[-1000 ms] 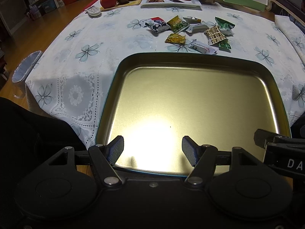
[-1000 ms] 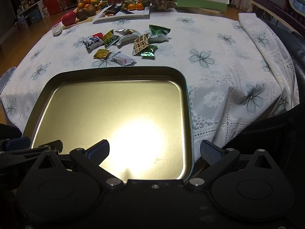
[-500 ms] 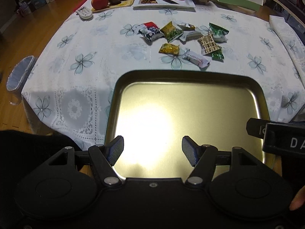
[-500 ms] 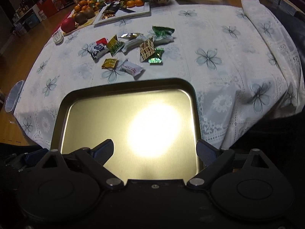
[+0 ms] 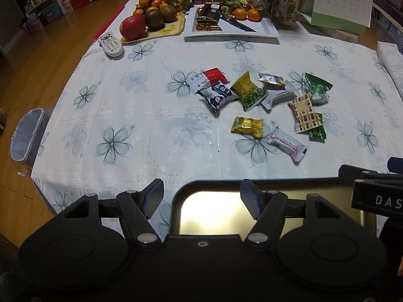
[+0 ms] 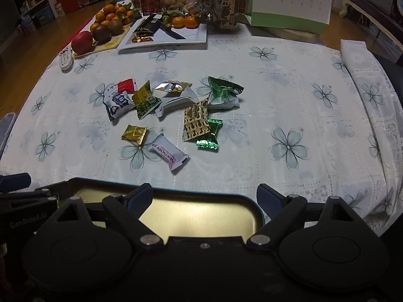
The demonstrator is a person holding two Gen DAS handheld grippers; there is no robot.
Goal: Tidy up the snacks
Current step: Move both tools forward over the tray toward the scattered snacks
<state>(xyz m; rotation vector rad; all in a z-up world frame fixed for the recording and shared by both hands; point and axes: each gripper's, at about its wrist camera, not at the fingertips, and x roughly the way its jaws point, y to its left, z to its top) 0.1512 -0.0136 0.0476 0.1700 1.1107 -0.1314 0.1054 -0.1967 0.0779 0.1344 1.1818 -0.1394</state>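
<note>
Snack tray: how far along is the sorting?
Barely begun. The gold tray is set out near the table edge; its visible part holds nothing. Both grippers, left and right, carry nothing; the right's jaws are closing. All wrapped snacks remain scattered on the tablecloth.

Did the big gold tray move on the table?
Cannot tell. The gold tray fills less of both views now and the snack pile looks nearer, but the cameras themselves moved, so the tray may have stayed put.

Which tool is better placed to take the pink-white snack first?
Probably the right tool: the pink-white snack lies almost straight ahead of its empty, closing jaws. From the left tool it sits off to the right.
</note>
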